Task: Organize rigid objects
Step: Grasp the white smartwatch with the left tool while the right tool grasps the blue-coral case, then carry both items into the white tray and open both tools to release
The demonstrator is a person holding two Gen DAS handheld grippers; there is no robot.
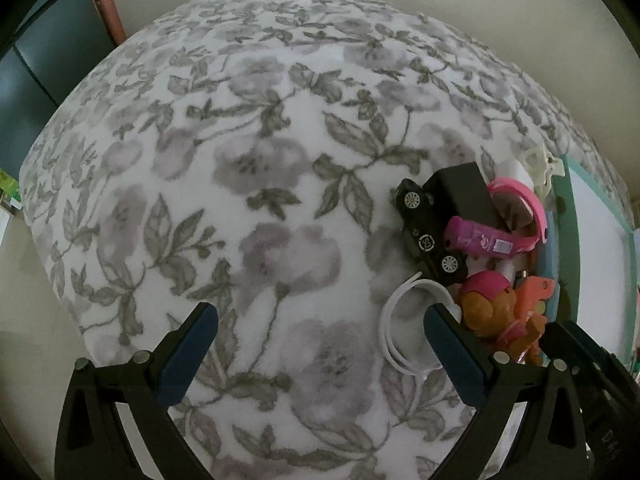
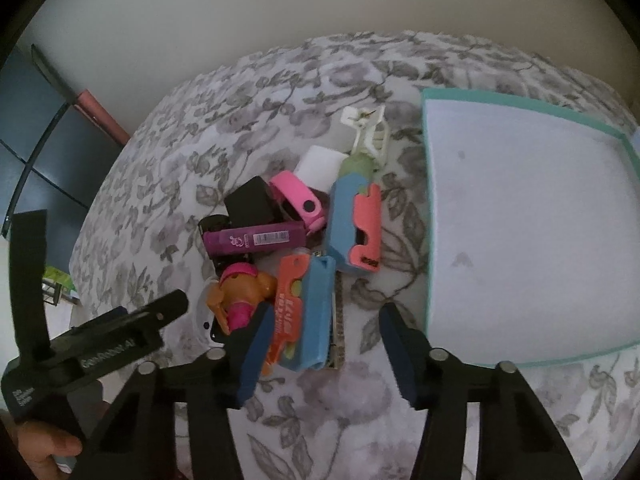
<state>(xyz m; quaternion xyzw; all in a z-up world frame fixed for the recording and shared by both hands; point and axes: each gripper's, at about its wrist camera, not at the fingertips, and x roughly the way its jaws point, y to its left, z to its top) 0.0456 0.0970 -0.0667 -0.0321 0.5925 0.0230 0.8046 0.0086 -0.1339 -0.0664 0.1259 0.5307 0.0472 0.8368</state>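
Right tool (image 2: 320,344) hangs with jaws apart, grasping nothing, the blue-and-orange toy (image 2: 308,312) at its 11 o'clock on the floral bed (image 2: 320,420); left tool (image 1: 320,360) gapes over bare cover, the white ring (image 1: 404,320) beside its right finger. Clamping now could catch the neighbouring doll (image 2: 240,292); the teal tray (image 2: 520,220) at 2 o'clock is empty.

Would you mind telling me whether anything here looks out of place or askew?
Yes: the toys sit in a jumbled heap on the floral blanket beside the empty teal-rimmed tray. The purple bottle lies across the black toy car, and the figurine lies tipped over.
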